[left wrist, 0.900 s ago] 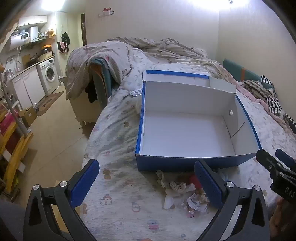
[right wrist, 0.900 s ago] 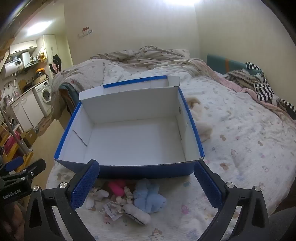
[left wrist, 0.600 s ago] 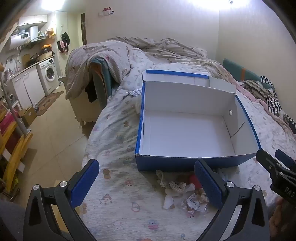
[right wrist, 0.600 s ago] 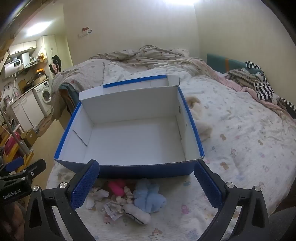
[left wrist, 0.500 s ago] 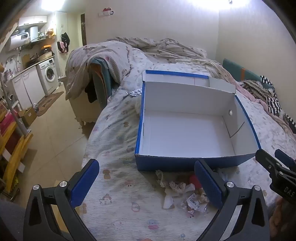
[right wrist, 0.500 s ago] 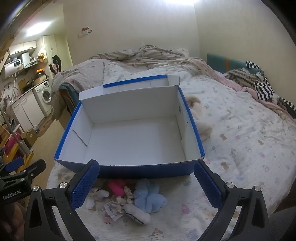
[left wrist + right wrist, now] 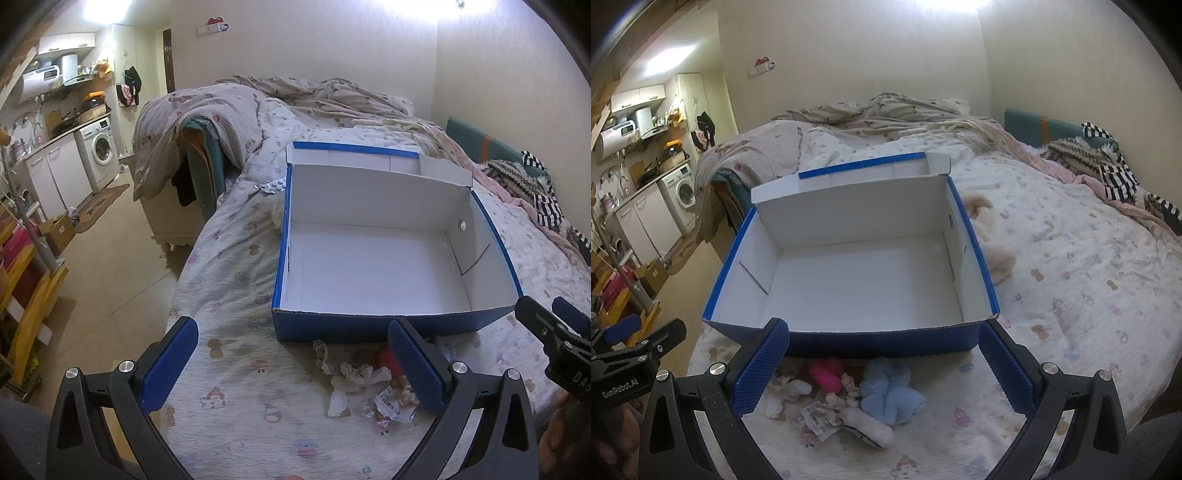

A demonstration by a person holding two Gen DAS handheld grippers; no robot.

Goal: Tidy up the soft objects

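An open blue cardboard box [image 7: 343, 330] with a bare white inside lies on the bed; it also shows in the right wrist view [image 7: 879, 341]. In front of its near wall lies a small pile of soft things: a light blue plush [image 7: 890, 393], a pink plush [image 7: 825, 374], a white sock-like piece [image 7: 866, 426], lace scrunchies [image 7: 351, 369] and a tagged packet [image 7: 388, 402]. My left gripper [image 7: 291, 365] is open, above the bed left of the pile. My right gripper [image 7: 882, 369] is open, over the pile. Both are empty.
A cream plush [image 7: 993, 251] lies on the bed right of the box. Rumpled blankets [image 7: 314, 99] fill the far end, striped clothes [image 7: 1115, 177] the right. The bed edge drops to a tiled floor [image 7: 110, 266] on the left, with a washing machine [image 7: 98, 155] beyond.
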